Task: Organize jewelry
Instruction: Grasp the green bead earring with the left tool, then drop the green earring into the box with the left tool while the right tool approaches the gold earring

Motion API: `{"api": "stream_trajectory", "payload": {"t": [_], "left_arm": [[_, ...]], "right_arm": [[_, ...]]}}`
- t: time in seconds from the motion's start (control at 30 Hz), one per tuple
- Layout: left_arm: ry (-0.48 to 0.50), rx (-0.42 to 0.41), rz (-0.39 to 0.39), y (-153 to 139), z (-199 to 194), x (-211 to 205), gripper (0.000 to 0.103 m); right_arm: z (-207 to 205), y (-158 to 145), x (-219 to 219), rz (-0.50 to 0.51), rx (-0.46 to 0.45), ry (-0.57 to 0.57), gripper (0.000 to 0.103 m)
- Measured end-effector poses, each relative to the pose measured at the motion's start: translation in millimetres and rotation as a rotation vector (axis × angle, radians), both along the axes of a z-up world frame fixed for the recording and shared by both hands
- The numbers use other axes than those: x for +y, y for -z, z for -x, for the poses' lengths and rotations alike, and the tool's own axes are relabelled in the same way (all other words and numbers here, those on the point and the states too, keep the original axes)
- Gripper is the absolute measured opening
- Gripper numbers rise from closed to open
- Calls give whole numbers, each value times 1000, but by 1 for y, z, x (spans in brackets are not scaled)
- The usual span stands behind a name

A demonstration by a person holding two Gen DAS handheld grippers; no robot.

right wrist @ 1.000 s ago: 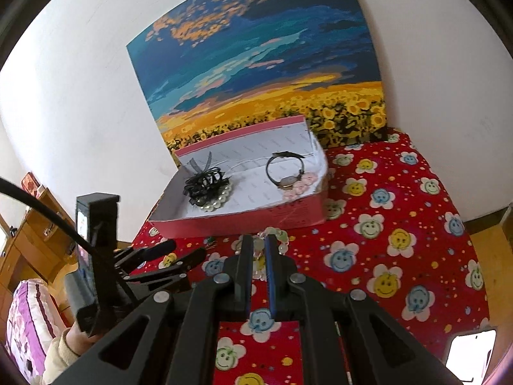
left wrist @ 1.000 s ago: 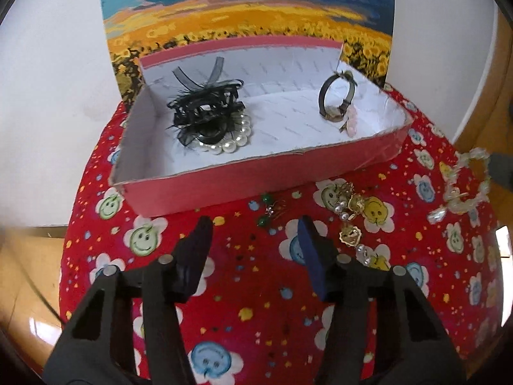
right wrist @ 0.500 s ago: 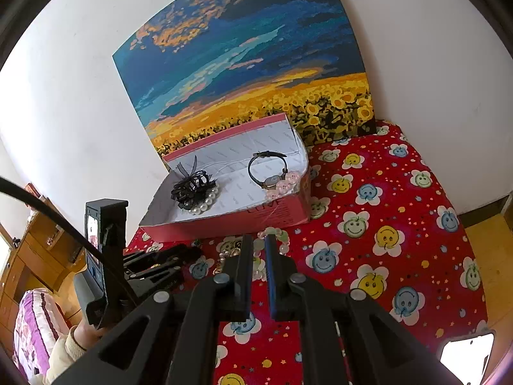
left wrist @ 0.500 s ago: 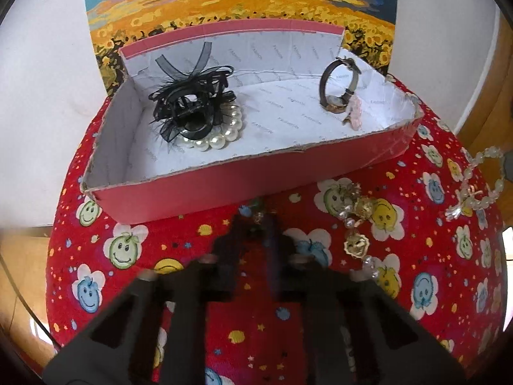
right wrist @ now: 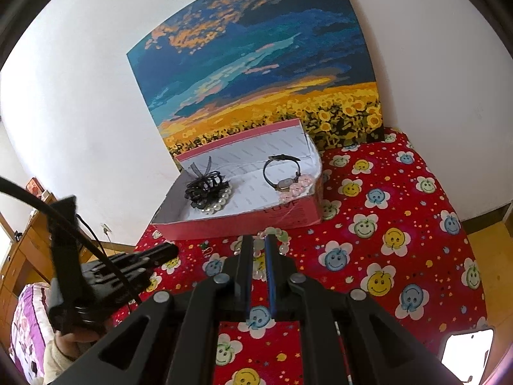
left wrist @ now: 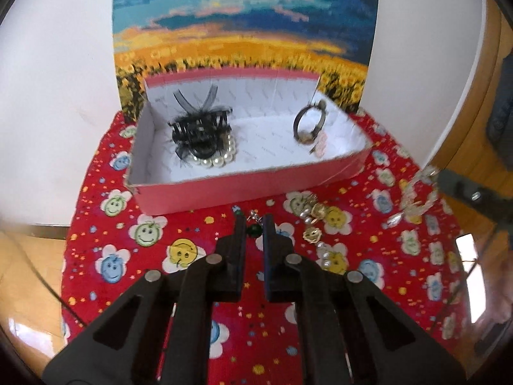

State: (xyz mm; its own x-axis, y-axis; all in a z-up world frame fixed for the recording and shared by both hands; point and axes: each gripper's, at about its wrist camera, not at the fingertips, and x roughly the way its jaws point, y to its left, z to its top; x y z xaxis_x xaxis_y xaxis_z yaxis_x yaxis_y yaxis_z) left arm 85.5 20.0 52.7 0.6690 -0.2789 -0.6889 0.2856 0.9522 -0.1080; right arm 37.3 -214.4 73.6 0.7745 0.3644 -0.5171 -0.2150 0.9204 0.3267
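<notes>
My left gripper [left wrist: 254,224] is shut on a green bead earring [left wrist: 255,229] and holds it just above the red smiley-flower cloth [left wrist: 154,256], in front of the pink box [left wrist: 224,189]. In the box lie a black hair clip [left wrist: 198,131] on a pearl bracelet [left wrist: 221,160], and a watch [left wrist: 309,125]. My right gripper [right wrist: 257,240] is shut on a clear bead bracelet [right wrist: 282,240], which loops around its fingertips; the same bracelet [left wrist: 416,199] hangs at the right in the left wrist view. The left gripper [right wrist: 166,252] shows low on the left.
A gold and pearl piece [left wrist: 312,221] lies on the cloth right of my left gripper. A sunflower painting [right wrist: 256,64] leans on the white wall behind the box. The cloth drops off at the round table's edge [left wrist: 73,224]; wooden furniture [right wrist: 19,256] stands at the left.
My left gripper went from open to shut on the green earring, then rose and drew back with it. The right gripper stayed shut on the clear bracelet and barely moved.
</notes>
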Motion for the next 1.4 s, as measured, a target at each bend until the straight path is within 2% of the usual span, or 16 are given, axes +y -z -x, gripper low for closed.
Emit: {"api": "stream_trajectory", "payload": {"t": [0.27,0.7,1.03,1.4], "left_arm": [[-13,-65,30,-30,14,12,1],[-57,-92,10,-42,-18,20,1],[-65,-43,-6,-23,-65,18,1],[-79,4,-12,3,-97,18,2]], "right_arm": [[7,-8,8,15,-21,-22,9],[-19,-32,17,68,-74,-13,9],[-73,-36,19,77,-70,24,9],[-130,3,14,79,45,71,9]]}}
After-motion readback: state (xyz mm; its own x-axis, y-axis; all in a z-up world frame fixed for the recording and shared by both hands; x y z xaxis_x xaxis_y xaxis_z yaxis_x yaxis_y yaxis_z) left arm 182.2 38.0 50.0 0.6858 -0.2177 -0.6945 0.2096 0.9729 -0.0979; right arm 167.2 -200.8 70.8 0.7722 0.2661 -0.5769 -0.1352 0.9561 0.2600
